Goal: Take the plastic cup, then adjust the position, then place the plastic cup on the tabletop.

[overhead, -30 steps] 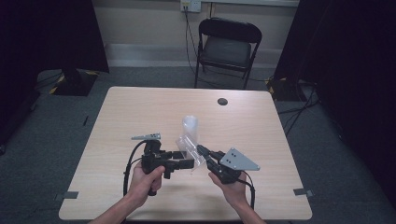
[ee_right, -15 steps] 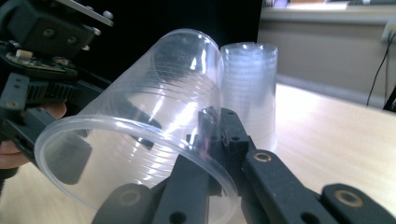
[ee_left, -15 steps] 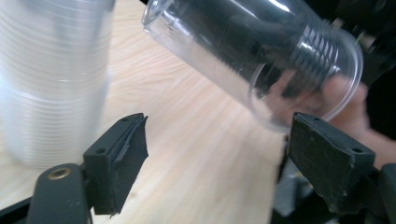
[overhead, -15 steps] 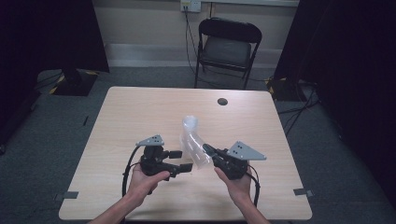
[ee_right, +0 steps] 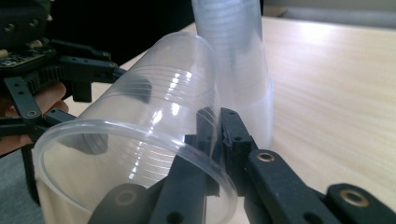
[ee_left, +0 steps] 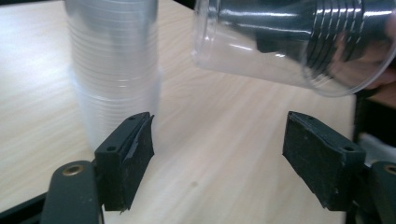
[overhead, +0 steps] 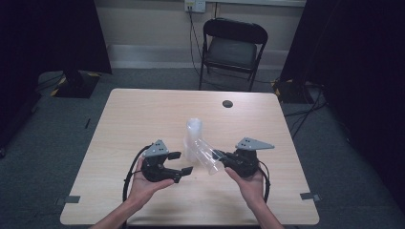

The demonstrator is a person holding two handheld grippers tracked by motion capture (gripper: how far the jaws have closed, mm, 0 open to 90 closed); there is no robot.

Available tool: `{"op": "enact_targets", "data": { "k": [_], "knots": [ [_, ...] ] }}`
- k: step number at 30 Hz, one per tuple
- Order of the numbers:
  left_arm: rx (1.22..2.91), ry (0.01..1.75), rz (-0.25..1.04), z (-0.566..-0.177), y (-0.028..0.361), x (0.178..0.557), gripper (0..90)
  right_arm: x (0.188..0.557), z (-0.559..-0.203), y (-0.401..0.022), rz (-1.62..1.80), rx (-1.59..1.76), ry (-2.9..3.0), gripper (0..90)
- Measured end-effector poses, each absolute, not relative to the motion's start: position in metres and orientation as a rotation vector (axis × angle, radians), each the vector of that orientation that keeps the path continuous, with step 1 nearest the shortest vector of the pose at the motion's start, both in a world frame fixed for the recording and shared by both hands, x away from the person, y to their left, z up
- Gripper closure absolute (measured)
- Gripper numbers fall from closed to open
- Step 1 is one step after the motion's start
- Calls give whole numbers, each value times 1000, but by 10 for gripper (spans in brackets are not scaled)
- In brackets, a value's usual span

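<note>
Since prev frame, left hand-held gripper (overhead: pixel 184 162) has been narrowing its jaws, nothing between them, & single cup (overhead: pixel 210 157) has come off stack (overhead: pixel 193 138) mid-tabletop (overhead: pixel 143 114), clamped by rim in right hand-held gripper (overhead: pixel 220 155). Separation step; next: set cup down.

1. Table (overhead: pixel 143 119): pale beige wood grain with fine lengthwise streaks; a small dark round spot (overhead: pixel 228 103) near its far edge.
2. Single cup (ee_right: pixel 135 140): clear, colourless plastic, with fine ribbed rings near its base and white glints.
3. Stack of cups (ee_left: pixel 112 70): translucent, milky-grey where the walls overlap, banded by close horizontal rim lines.
4. Left gripper (overhead: pixel 179 162): black body and matt black pads, brass-coloured rivets, a grey three-cornered plate on top.
5. Right gripper (overhead: pixel 219 155): black, likewise with brass-coloured rivets and a grey plate.
6. Chair (overhead: pixel 232 47): black frame, dark grey seat.
7. Floor (overhead: pixel 57 138): dark grey carpet.
8. Wall (overhead: pixel 143 24): beige with a paler skirting band.
</note>
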State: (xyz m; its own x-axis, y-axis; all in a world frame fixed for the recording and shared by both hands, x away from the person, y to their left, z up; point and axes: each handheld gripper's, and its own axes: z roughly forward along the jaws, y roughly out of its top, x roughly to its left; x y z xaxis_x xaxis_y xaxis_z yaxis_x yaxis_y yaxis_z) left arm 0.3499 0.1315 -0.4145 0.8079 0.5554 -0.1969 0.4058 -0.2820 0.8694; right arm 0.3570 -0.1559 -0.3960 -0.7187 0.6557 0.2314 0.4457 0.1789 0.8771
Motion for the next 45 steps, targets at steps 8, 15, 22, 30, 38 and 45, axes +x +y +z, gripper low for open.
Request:
{"op": "enact_targets", "data": {
  "k": [8,15,22,30,38,45],
  "knots": [
    [1930,679,236,-414,128,346,245,362,-398,-163,1525,1143,2359,900],
    [1991,611,270,-416,121,342,262,367,-402,-159,1406,1171,2554,900],
    [2030,546,279,-418,114,337,264,369,-408,-154,1334,1177,2662,900],
    [2087,455,297,-420,107,331,253,371,-414,-149,1301,1186,2738,897],
    [2120,419,294,-423,104,331,210,373,-418,-142,1278,1178,2805,897],
    [2170,358,291,-426,99,328,159,373,-422,-135,1240,1149,2851,890]
  ]
}}
